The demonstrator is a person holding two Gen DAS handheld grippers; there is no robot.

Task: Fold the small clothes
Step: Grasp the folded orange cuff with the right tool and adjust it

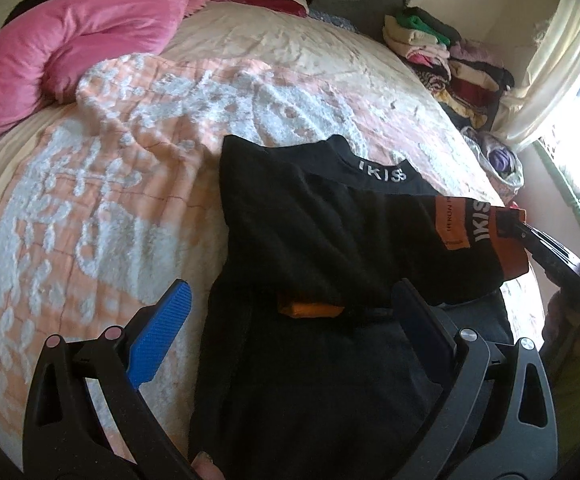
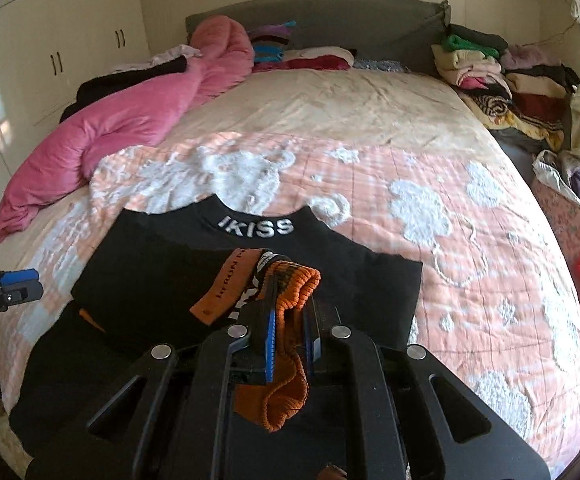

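Clamped on the orange cuff (image 2: 290,312), the right gripper (image 2: 290,344) should carry the sleeve (image 1: 430,240) toward nine o'clock across the black top (image 1: 310,240), low and taut, while the left gripper (image 1: 290,332), jaws apart, pins the body.

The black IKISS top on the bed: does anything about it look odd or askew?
The black top lies flat, collar away. Only its right sleeve is off: the right gripper is shut on the orange cuff, holding it lifted. The left gripper hovers open.
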